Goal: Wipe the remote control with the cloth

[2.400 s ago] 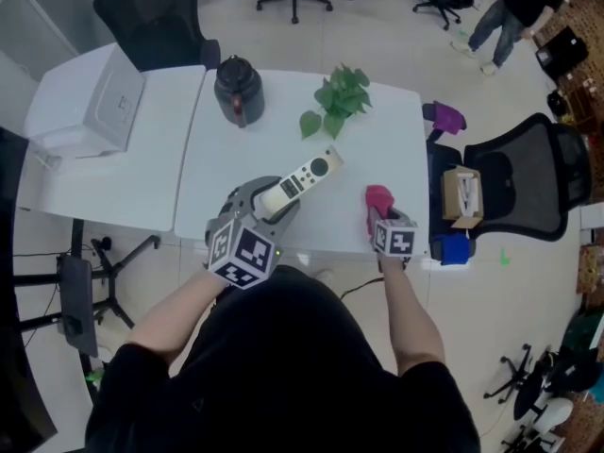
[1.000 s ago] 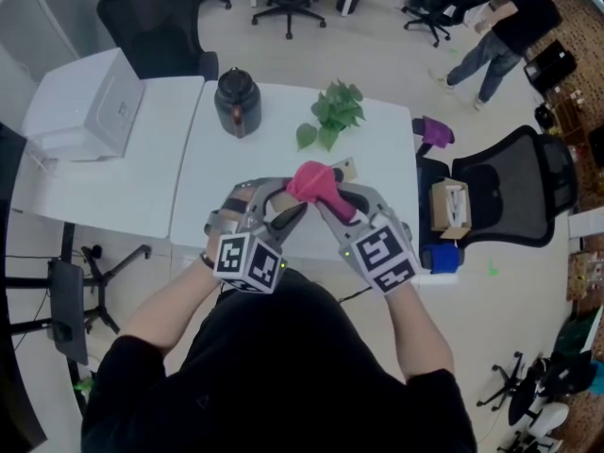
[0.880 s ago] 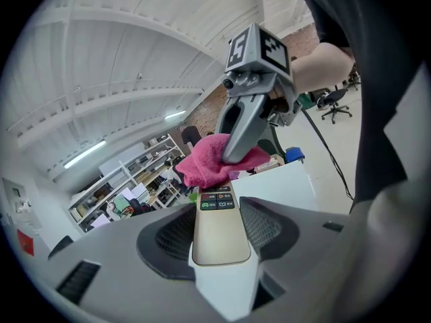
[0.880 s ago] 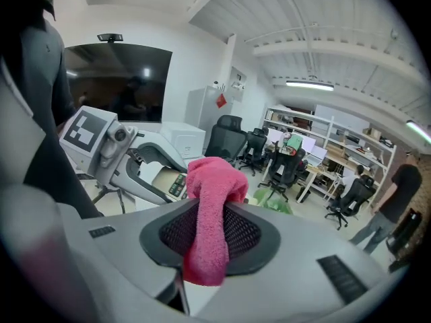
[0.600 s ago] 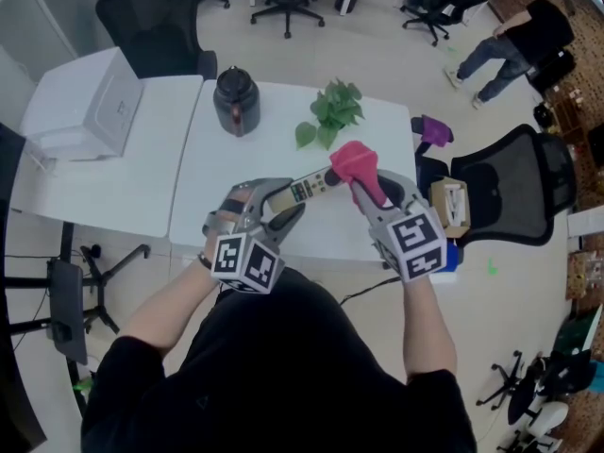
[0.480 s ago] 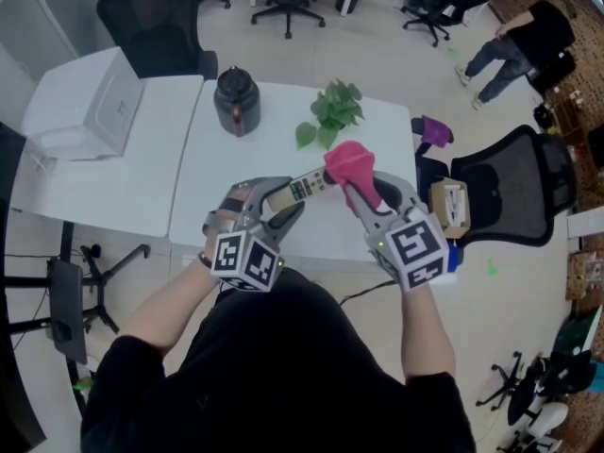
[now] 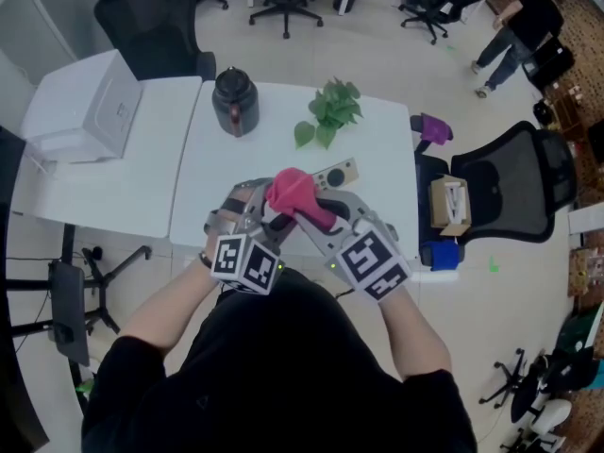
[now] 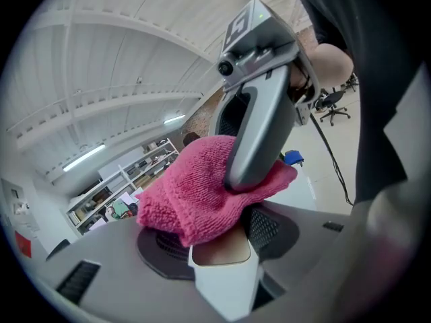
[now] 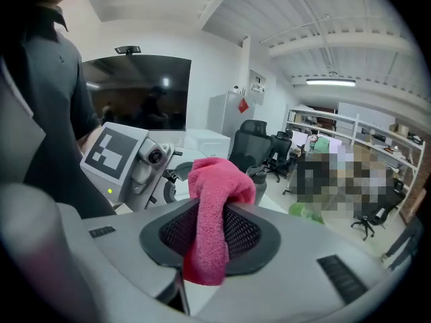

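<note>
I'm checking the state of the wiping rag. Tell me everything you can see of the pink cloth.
The cloth is pink, of fuzzy looped towelling, bunched into a soft wad. The right gripper is shut on it: one end hangs down between the jaws, the rest bulges past their tips. It is pressed onto the remote control, close to where the left gripper clamps that remote, above the white table.

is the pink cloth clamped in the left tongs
No, the pink cloth is pinched in the right tongs; the left tongs hold the remote.
</note>
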{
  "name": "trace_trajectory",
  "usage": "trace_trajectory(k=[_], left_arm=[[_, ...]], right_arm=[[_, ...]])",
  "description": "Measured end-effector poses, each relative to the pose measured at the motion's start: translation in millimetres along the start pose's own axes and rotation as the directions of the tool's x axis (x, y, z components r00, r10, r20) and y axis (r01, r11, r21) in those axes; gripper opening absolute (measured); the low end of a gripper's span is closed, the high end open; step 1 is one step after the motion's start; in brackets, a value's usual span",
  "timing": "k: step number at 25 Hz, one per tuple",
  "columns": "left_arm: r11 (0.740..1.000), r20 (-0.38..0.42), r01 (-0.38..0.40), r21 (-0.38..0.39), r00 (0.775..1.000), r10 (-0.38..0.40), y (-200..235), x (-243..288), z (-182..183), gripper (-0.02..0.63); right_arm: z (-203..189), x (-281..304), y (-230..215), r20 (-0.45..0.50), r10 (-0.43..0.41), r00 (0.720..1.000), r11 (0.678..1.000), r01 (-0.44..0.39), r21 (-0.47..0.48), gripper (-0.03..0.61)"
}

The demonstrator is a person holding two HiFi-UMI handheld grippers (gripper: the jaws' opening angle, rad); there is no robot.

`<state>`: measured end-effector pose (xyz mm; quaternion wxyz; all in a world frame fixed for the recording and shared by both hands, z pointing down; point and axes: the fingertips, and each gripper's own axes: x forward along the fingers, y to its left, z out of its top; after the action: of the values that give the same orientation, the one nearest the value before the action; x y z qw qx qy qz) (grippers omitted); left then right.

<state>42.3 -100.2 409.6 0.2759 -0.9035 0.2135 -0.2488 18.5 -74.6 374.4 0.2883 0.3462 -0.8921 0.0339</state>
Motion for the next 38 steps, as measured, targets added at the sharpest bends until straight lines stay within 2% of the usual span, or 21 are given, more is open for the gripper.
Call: trace_trajectory(k=[6, 13, 19, 22, 24, 25, 26, 28, 29, 31, 34, 38], left_arm=[[1.0, 0.022, -0.001, 0.016, 1.0, 0.0, -3.7, -5.9, 2.4, 0.209], [1.0, 0.043, 0.006, 0.029, 0.999, -0.007, -8.4, -11.9, 3.2, 0.209], [1.0, 0.057, 0.003, 0.031, 0.998, -0.004, -7.9, -13.6, 4.2, 0.209], [1.0, 0.062, 0.011, -0.024, 0.998, -0.01, -7.0, -13.0, 2.3, 0.209], [0.989, 0.072, 0.027, -0.143, 0.997, -0.017, -2.9, -11.8, -1.6, 0.209], [0.973, 0.079, 0.035, -0.23, 0.997, -0.017, 0.9, -11.7, -4.1, 0.209], [0.945, 0.086, 0.041, -0.324, 0.996, -0.014, 5.4, -11.8, -6.9, 0.209], [0.875, 0.09, 0.047, -0.482, 0.996, -0.004, 13.4, -11.2, -15.5, 0.209], [0.846, 0.084, 0.044, -0.531, 0.996, 0.001, 16.2, -10.4, -21.7, 0.209], [0.81, 0.043, 0.005, -0.587, 0.999, 0.025, 20.4, -9.6, -37.8, 0.209], [0.77, -0.064, -0.104, -0.629, 0.995, 0.082, 25.2, -11.6, -74.4, 0.209], [0.699, -0.226, -0.267, -0.664, 0.962, 0.152, 28.1, -26.4, -141.9, 0.209]], right_arm=[[-11.7, -13.2, -28.5, -0.02, -0.083, 0.996, 0.995, 0.084, 0.045, 0.104], [-33.2, -38.0, -79.0, -0.033, -0.191, 0.981, 0.975, 0.194, 0.111, 0.104], [-38.4, -50.2, -100.9, -0.018, -0.239, 0.971, 0.961, 0.239, 0.137, 0.104], [-26.4, -54.4, -95.0, 0.035, -0.231, 0.972, 0.965, 0.225, 0.136, 0.104], [-13.2, -60.4, -88.6, 0.102, -0.234, 0.967, 0.964, 0.217, 0.152, 0.104], [-6.7, -63.2, -85.3, 0.144, -0.234, 0.962, 0.964, 0.209, 0.166, 0.104], [-1.4, -65.7, -82.6, 0.186, -0.236, 0.954, 0.962, 0.202, 0.182, 0.104], [3.6, -68.8, -78.7, 0.244, -0.248, 0.937, 0.958, 0.2, 0.207, 0.104], [3.2, -69.1, -76.8, 0.259, -0.255, 0.932, 0.955, 0.202, 0.216, 0.104], [-2.1, -66.4, -71.2, 0.266, -0.262, 0.927, 0.951, 0.202, 0.233, 0.103], [-18.1, -55.0, -57.5, 0.245, -0.249, 0.937, 0.948, 0.184, 0.26, 0.104], [-43.0, -37.8, -37.9, 0.204, -0.22, 0.954, 0.944, 0.155, 0.291, 0.104]])
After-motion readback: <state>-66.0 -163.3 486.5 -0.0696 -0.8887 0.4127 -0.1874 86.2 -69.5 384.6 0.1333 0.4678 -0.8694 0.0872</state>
